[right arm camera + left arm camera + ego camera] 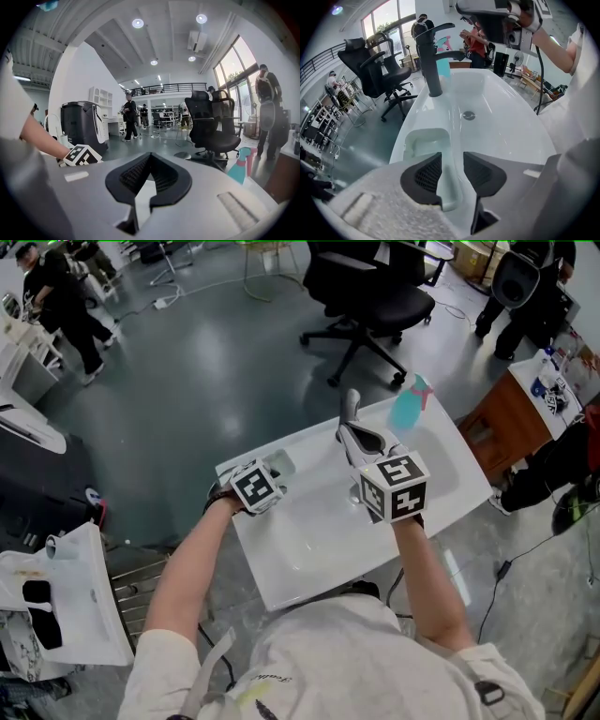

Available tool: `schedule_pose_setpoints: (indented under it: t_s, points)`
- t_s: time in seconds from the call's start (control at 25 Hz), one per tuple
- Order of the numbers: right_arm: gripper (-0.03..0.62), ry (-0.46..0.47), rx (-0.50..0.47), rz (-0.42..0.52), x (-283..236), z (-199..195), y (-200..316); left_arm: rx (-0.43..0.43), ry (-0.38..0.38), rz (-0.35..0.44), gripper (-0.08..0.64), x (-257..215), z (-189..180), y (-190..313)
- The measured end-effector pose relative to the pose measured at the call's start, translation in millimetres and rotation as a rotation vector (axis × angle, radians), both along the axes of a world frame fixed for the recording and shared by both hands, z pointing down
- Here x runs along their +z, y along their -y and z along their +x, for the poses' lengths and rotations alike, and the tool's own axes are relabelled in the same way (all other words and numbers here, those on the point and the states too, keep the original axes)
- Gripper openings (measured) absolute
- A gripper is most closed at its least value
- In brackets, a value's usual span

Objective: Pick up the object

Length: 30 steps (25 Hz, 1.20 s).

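A pale translucent cup (425,140) stands on the left rim of a white sink (506,126), and shows in the head view as a cup (280,464) just beyond my left marker cube. My left gripper (451,174) points steeply down and straddles the cup's right wall, one pad (425,174) over its opening and the other outside. A thin gap remains, so it is open. My right gripper (149,161) hovers over the sink (309,545), shut and holding nothing. It points out across the room.
A black faucet (429,61) rises at the sink's far rim, with a drain (468,115) in the basin. A teal spray bottle (410,407) stands at the far right corner. Beyond are a black office chair (375,296), a wooden cabinet (511,418) and several people.
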State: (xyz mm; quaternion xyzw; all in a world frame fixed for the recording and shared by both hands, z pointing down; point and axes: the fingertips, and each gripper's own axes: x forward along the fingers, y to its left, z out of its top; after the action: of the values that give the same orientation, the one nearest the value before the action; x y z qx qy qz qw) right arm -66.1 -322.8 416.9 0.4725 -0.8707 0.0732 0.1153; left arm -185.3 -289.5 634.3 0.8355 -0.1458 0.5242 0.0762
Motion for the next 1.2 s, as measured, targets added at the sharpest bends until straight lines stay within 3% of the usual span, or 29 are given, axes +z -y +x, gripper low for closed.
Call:
schedule_pose_setpoints:
  t_s: [0.24,0.44,0.8,1.2]
  points:
    - [0.003,0.003,0.024,-0.002,1,8,2,0.050,0.000,0.020,0.097,5,8,5]
    - [0.003,0.005,0.039,-0.004,3,15,3,0.056,0.044,0.001,0.043,6,5,0]
    - [0.003,0.009,0.042,0.001,2,18,1,0.050,0.035,-0.029,0.012,10,9,-5]
    - [0.003,0.007,0.031,-0.002,2,16,-1,0.042,0.044,-0.006,0.012,3,6,-5]
